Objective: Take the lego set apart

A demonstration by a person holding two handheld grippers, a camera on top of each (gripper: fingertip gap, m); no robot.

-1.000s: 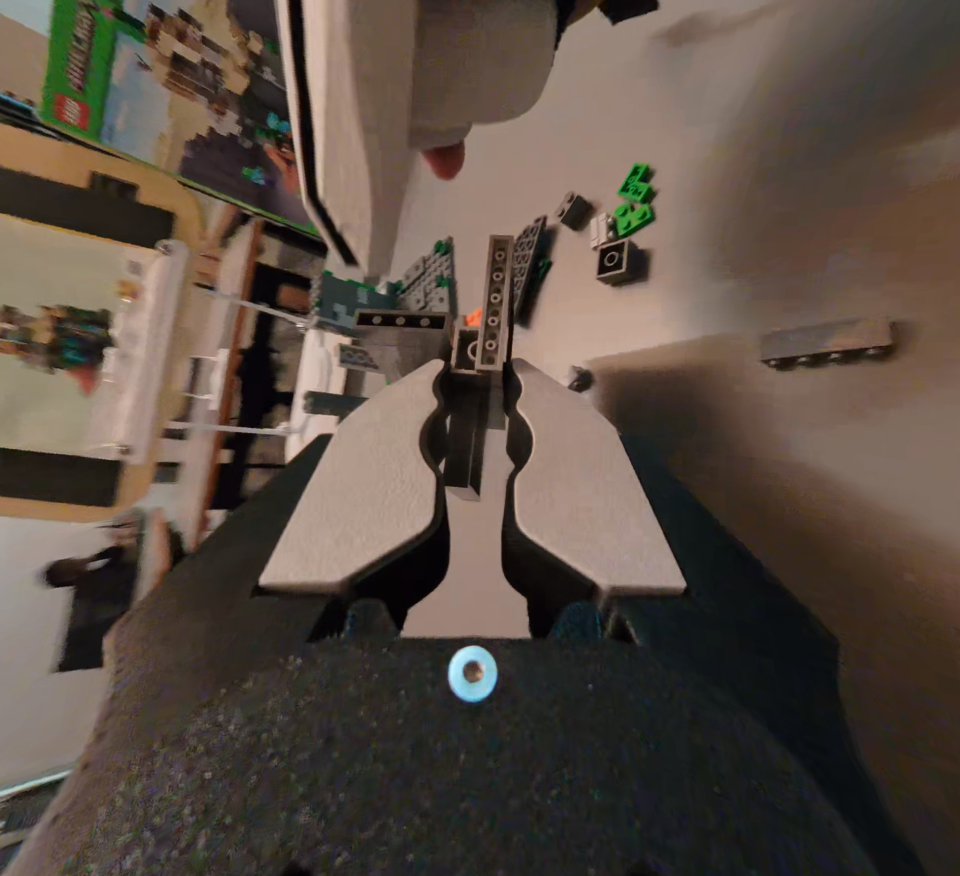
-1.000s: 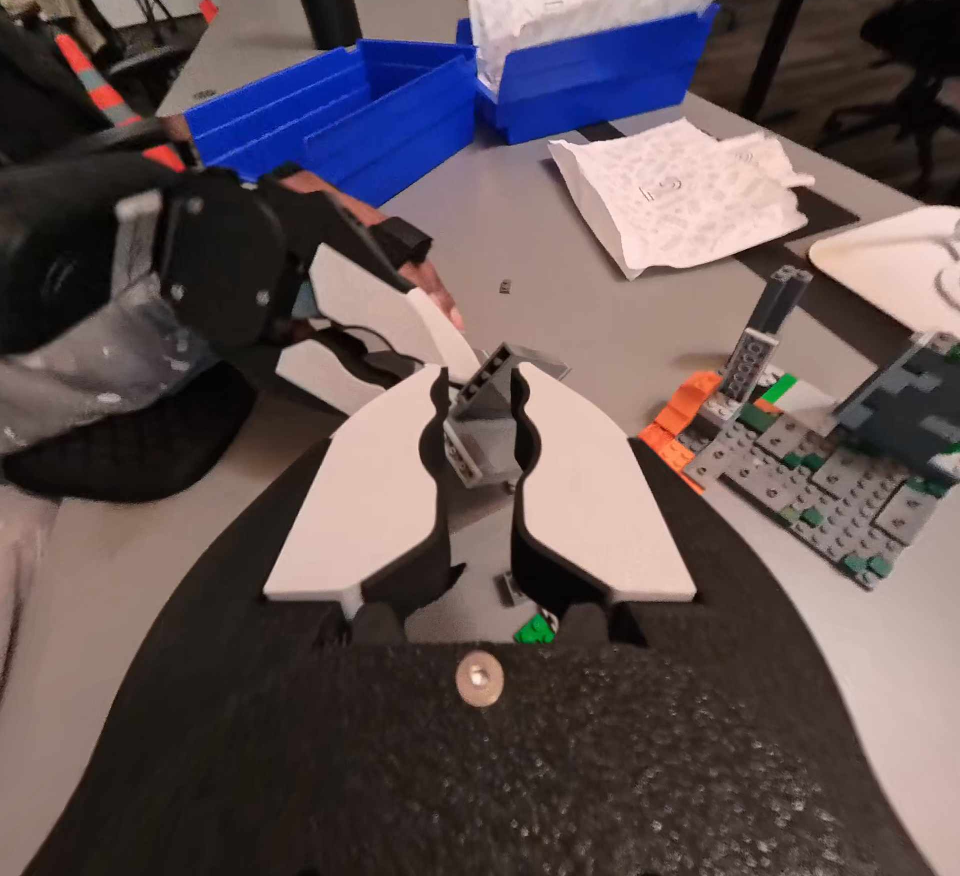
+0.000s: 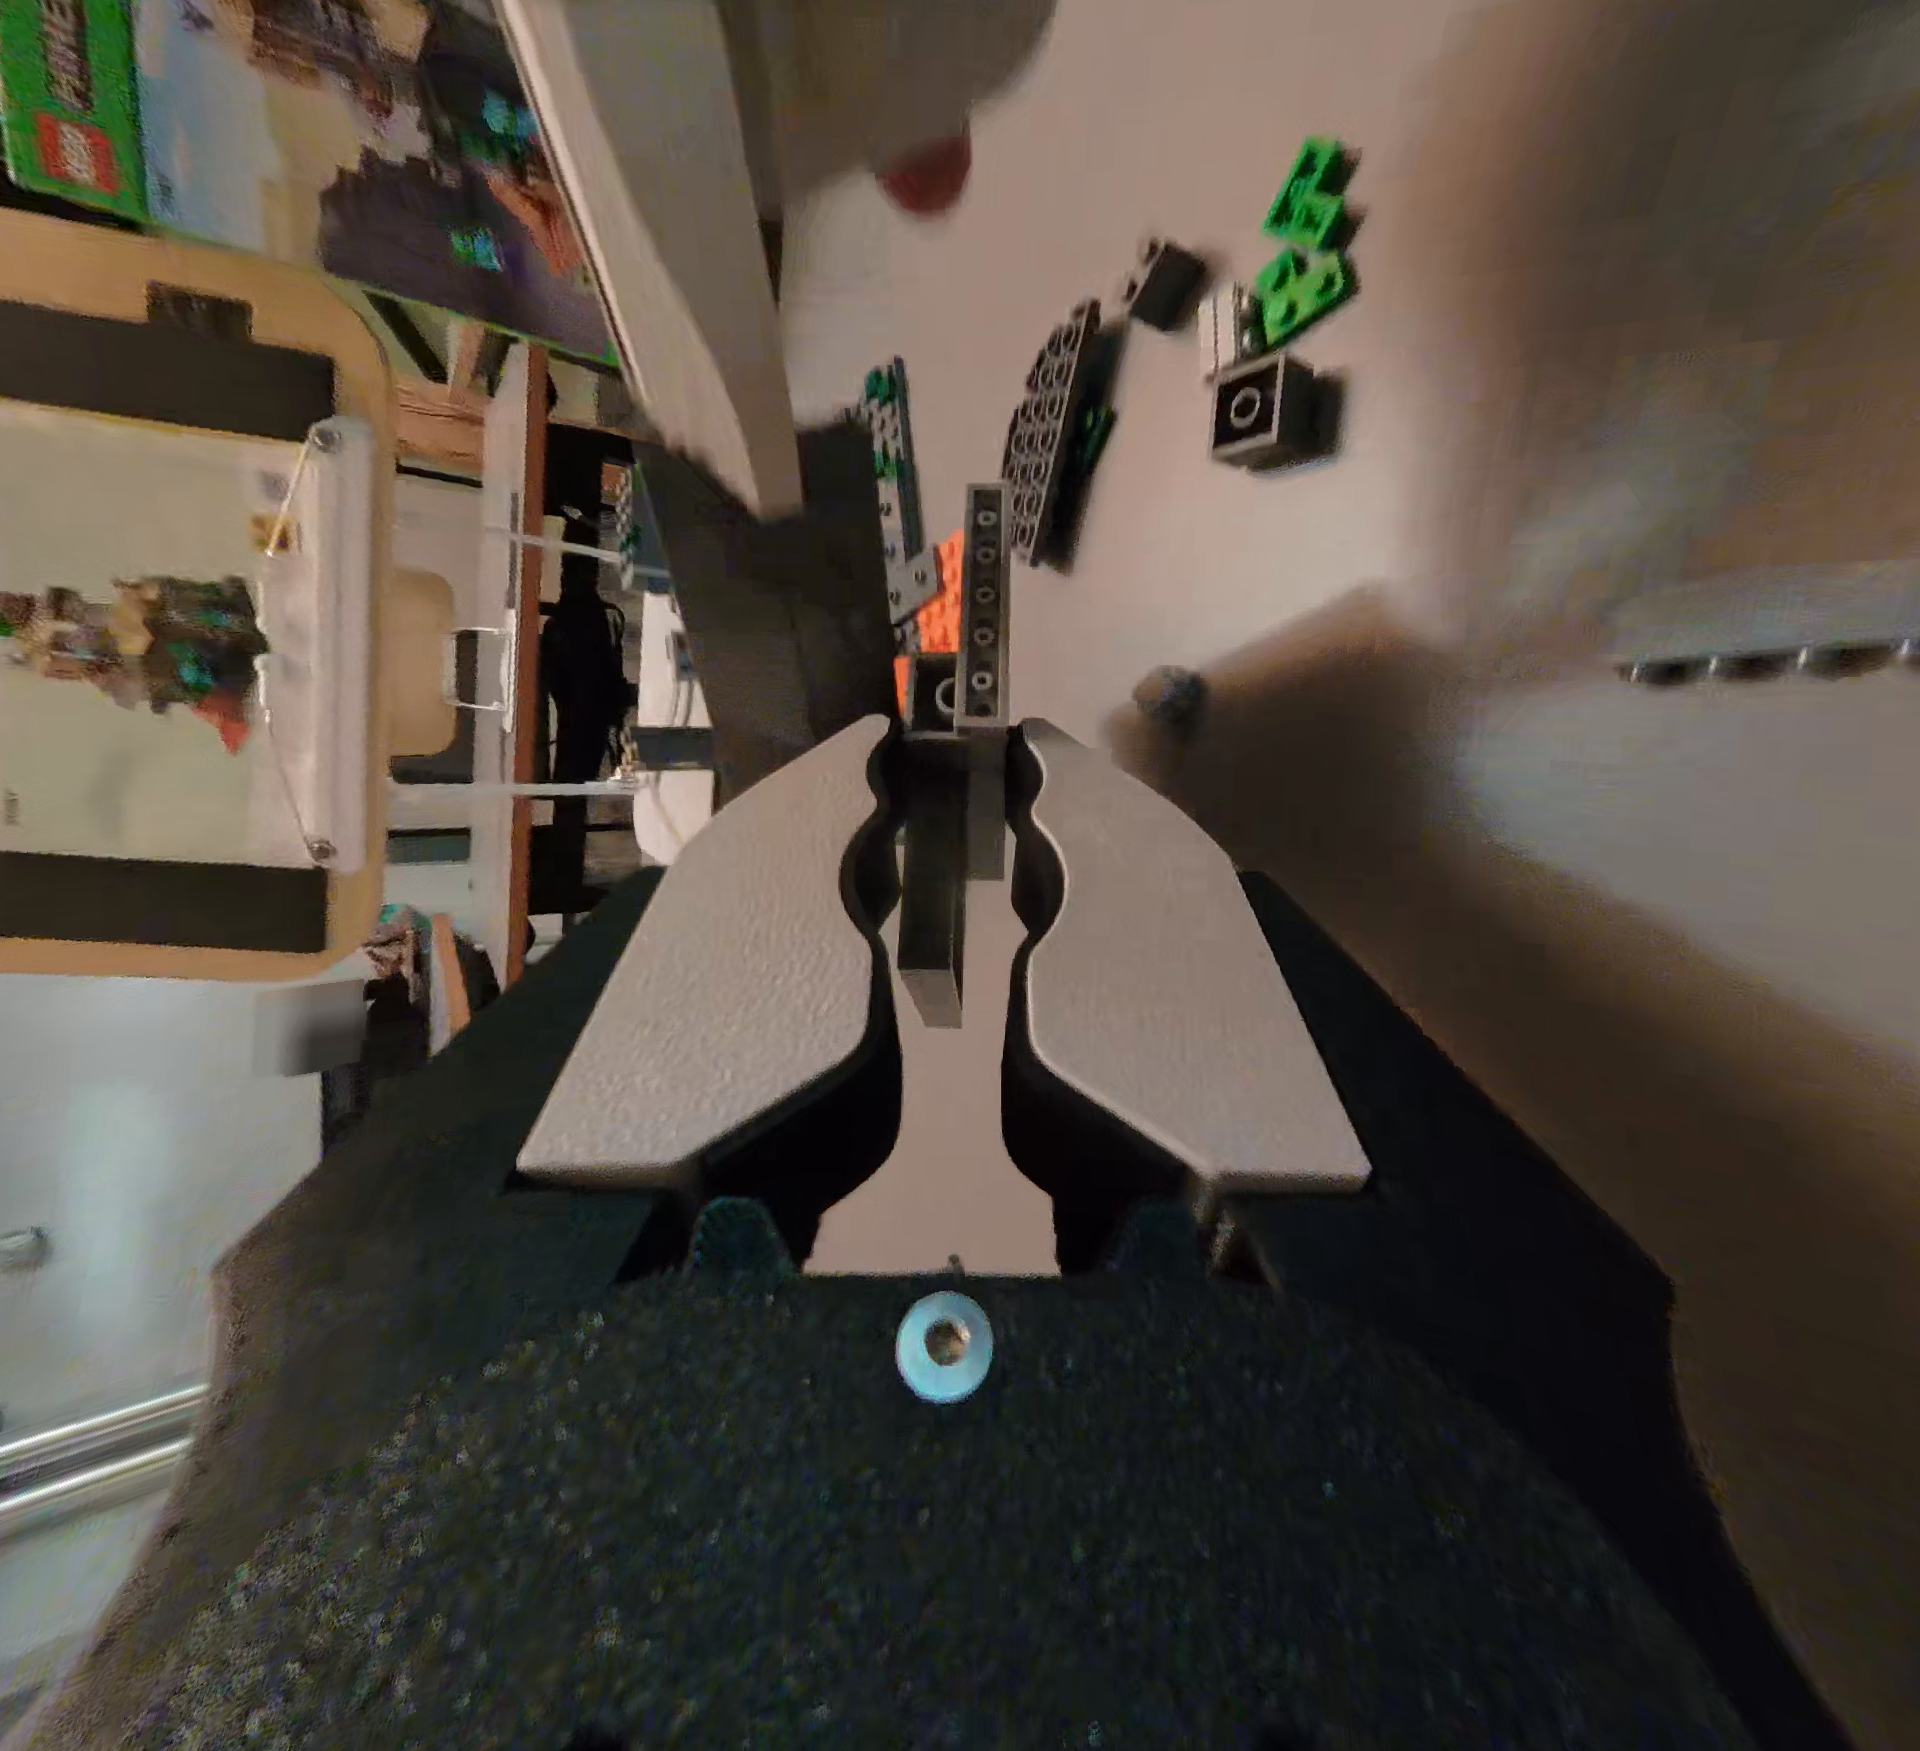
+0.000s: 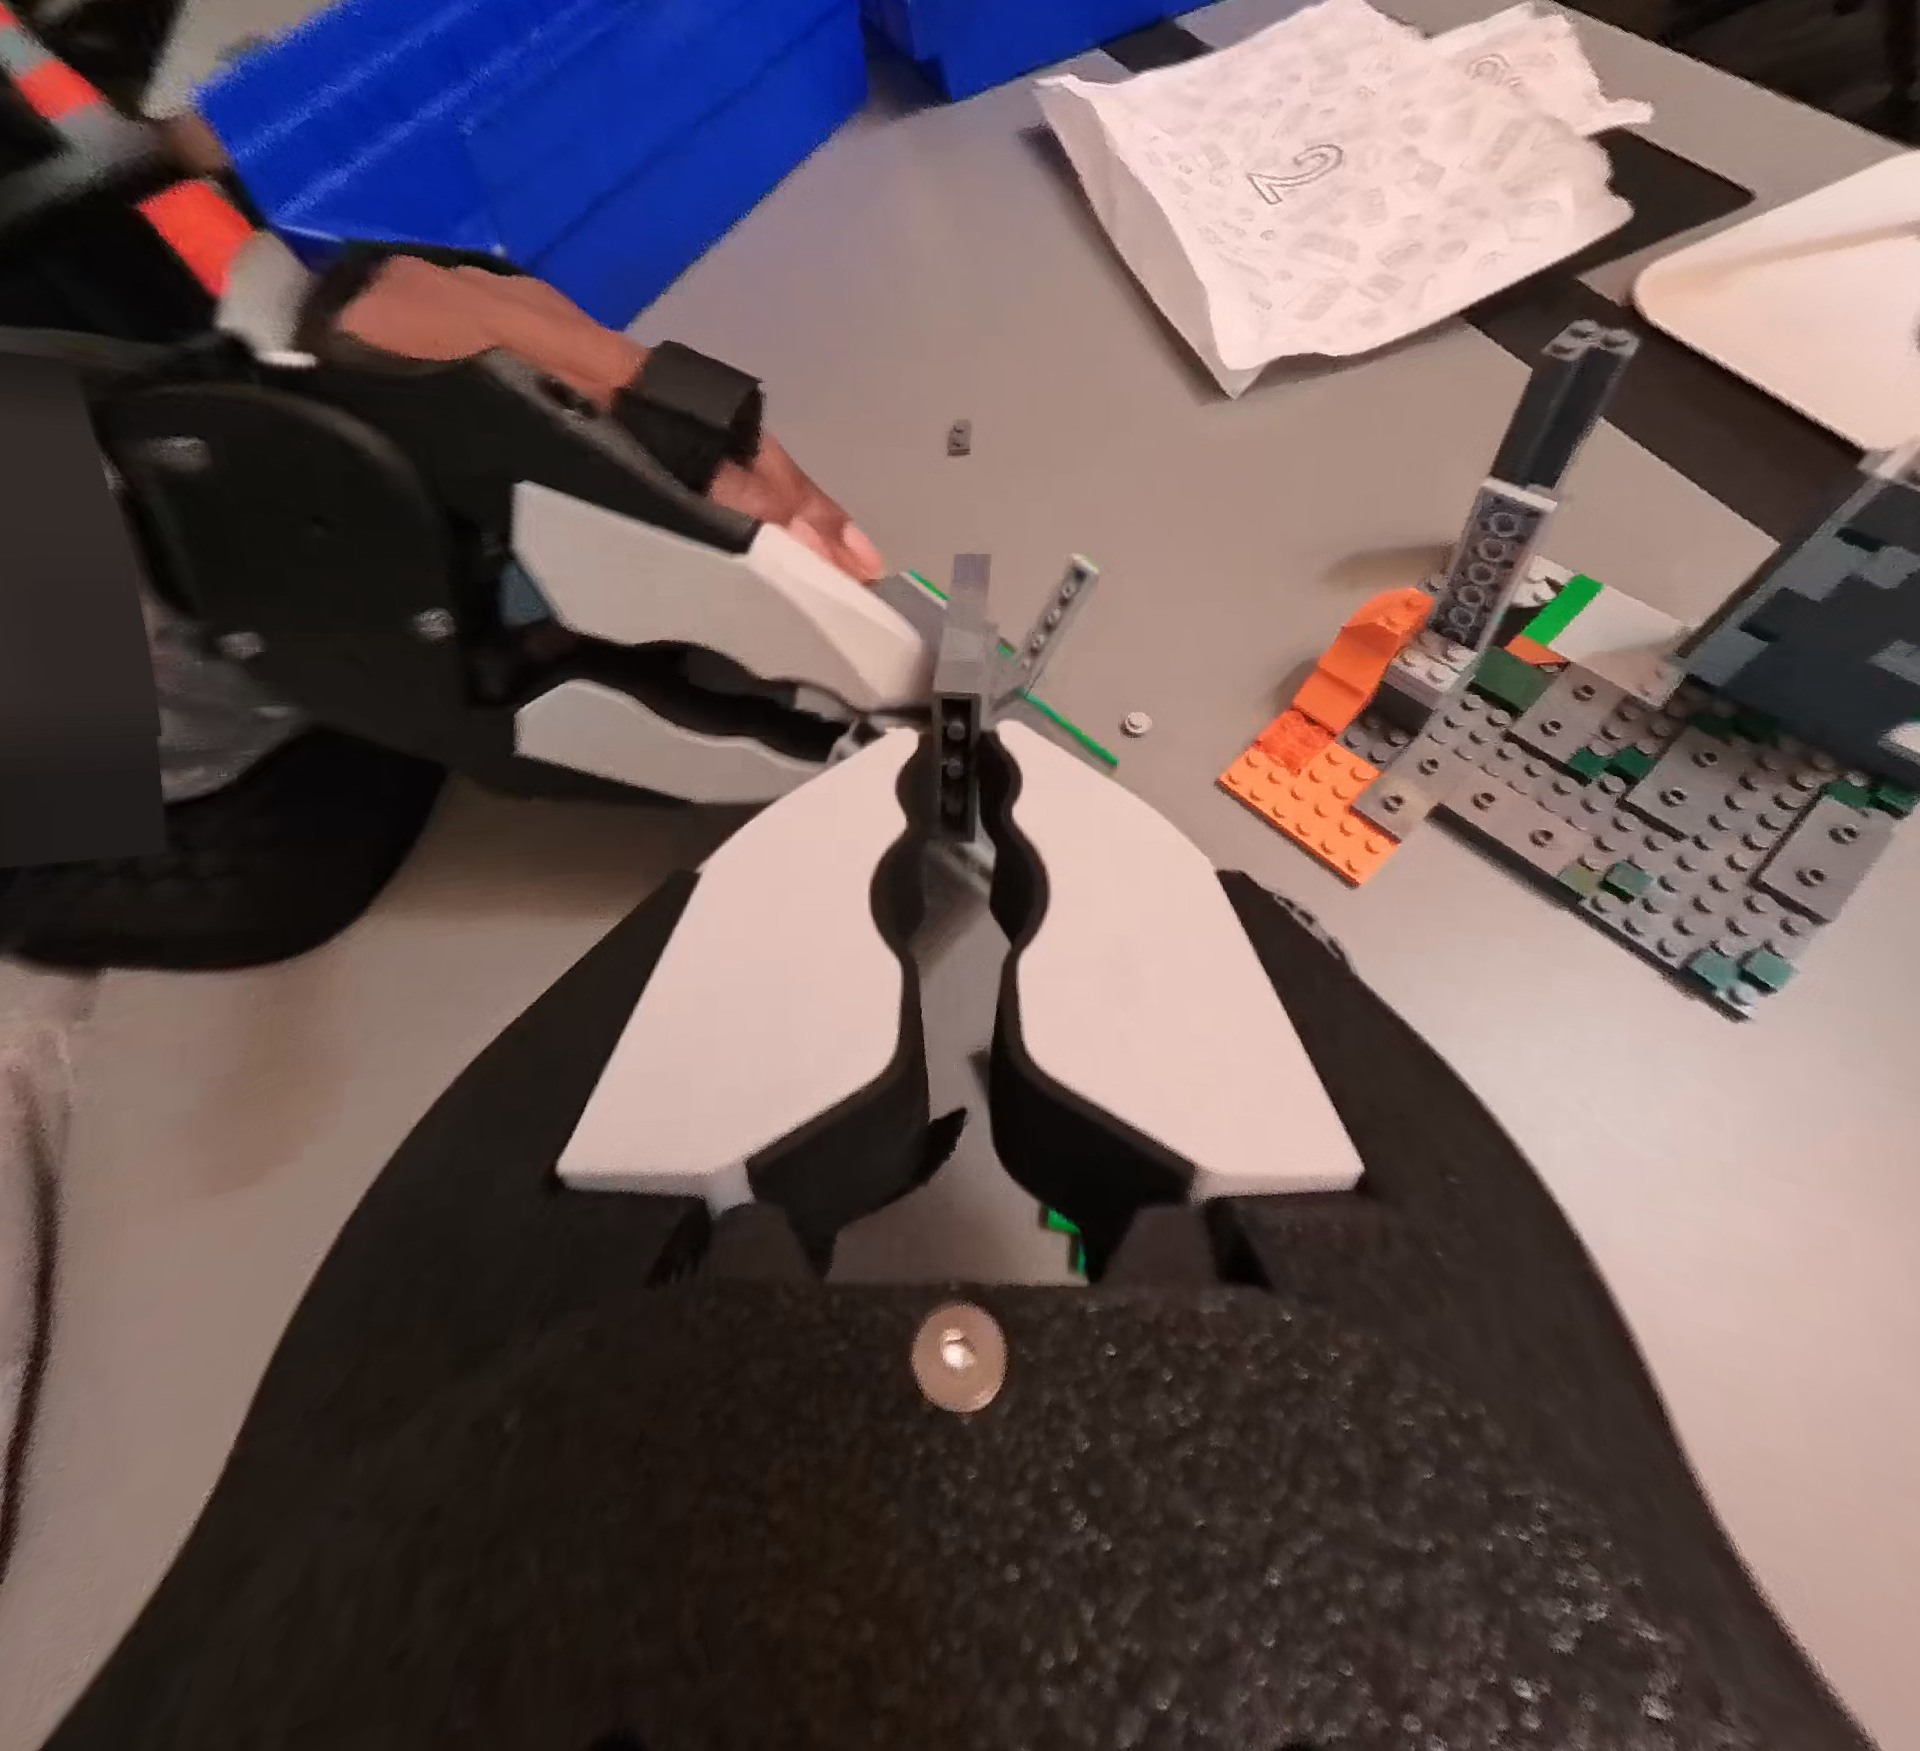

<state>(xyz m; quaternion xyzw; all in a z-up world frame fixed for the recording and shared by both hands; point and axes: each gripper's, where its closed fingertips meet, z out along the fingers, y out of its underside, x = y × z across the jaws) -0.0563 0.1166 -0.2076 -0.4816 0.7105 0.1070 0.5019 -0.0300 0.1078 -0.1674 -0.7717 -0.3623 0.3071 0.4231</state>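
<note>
A small grey lego piece (image 4: pixel 958 662), made of thin plates and a dark brick, is held in the air between both grippers. My right gripper (image 4: pixel 958 747) is shut on its near end. My left gripper (image 4: pixel 902 675) comes in from the left and is shut on the same piece. In the left wrist view my left gripper (image 3: pixel 951 737) clamps the grey plates (image 3: pixel 985 605), and a right gripper finger (image 3: pixel 675 330) shows blurred above. The main lego build (image 4: pixel 1662 797), grey baseplates with orange plates (image 4: pixel 1314 787) and a dark tower, stands on the table to the right.
Loose green pieces (image 3: pixel 1304 247), a dark brick (image 3: pixel 1262 413) and a long grey brick (image 3: pixel 1766 631) lie on the grey table. Blue bins (image 4: pixel 540 91), a white paper bag (image 4: pixel 1340 174) and a white tray (image 4: pixel 1787 309) are at the back. A small round stud (image 4: pixel 1138 722) lies nearby. About 5 centimeters separates my left fingertips from my right.
The grey piece has turned more upright between the grippers. The right gripper's fingers are closer together on it. The left gripper has swung in from the left to the same spot.
</note>
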